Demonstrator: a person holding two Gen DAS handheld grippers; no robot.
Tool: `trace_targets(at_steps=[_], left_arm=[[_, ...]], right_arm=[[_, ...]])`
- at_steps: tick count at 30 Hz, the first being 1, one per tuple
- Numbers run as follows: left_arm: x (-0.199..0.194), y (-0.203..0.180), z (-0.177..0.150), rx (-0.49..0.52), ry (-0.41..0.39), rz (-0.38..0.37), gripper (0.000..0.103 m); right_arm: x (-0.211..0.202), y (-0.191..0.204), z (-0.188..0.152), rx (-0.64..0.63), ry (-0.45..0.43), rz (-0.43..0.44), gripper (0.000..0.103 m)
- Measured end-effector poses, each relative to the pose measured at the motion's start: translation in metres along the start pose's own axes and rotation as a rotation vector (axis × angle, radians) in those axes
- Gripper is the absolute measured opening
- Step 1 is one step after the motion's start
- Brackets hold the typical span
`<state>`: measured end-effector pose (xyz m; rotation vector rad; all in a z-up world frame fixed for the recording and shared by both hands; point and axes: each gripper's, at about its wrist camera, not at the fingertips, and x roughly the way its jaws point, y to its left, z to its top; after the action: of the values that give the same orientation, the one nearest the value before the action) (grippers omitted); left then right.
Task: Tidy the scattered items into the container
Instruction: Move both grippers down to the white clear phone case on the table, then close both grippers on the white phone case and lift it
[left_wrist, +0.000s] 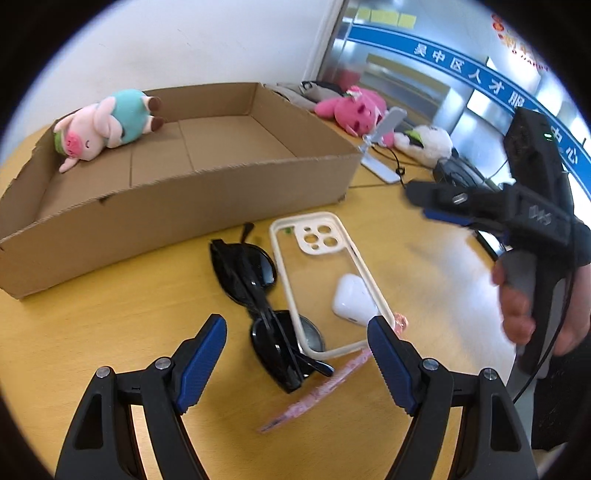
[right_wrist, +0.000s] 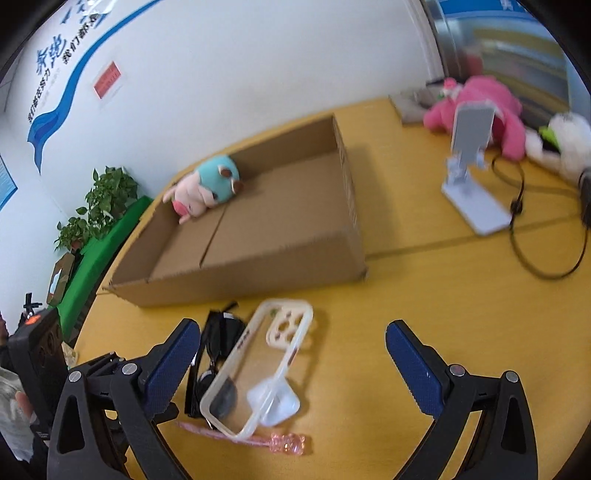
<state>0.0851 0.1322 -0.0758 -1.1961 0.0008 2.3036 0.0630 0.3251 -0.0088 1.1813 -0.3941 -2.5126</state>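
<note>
Clear phone case (left_wrist: 325, 284), cutout toward box (left_wrist: 177, 192)

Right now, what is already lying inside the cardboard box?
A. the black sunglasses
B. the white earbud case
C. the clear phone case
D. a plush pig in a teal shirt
D: the plush pig lies in the far corner of the cardboard box, while the sunglasses, phone case and earbud case lie on the table in front of it.

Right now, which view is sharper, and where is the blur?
Left wrist view: sharp on the sunglasses and box; only the right gripper smears. Right wrist view: soft throughout, worst on the pink plush. Both bend straight edges.
</note>
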Motion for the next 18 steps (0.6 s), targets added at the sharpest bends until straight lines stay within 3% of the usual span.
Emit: trace_targets(at_steps=[5,7,9,11,12,13,15,18], left_arm=[[0.001,-0.003,0.0,-0.012,0.0,0.004,0.078],[0.001,-0.003,-0.001,-0.014,-0.001,0.013,0.078],[-0.001,-0.002,-0.003,-0.019,-0.003,0.014,0.078],[-0.001,-0.001,-0.004,-0.028,-0.003,-0.001,0.078],[-0.001,-0.001,-0.004,-0.035,0.001,-0.011,0.078],[0.0,-0.001,-0.003,-0.038,0.004,-0.017,0.078],[0.003,-0.003,-0.001,-0.034,0.019,-0.033,0.065],[0.01,-0.009,0.003,-0.028,0.054,-0.056,0.062]], right_arm=[[0.052,-0.003,-0.001,0.011,0.09,0.02,0.096],[0.076,-0.008,-0.002,0.017,0.144,-0.003,0.08],[0.083,-0.009,-0.005,0.001,0.142,-0.011,0.074],[0.085,-0.006,-0.006,-0.017,0.157,-0.017,0.056],[0.087,-0.004,-0.007,-0.025,0.169,-0.013,0.027],[0.087,-0.003,-0.009,-0.032,0.17,-0.004,0.026],[0.086,-0.006,-0.013,-0.019,0.158,0.006,0.023],[0.082,-0.015,-0.015,0.007,0.145,0.004,0.017]])
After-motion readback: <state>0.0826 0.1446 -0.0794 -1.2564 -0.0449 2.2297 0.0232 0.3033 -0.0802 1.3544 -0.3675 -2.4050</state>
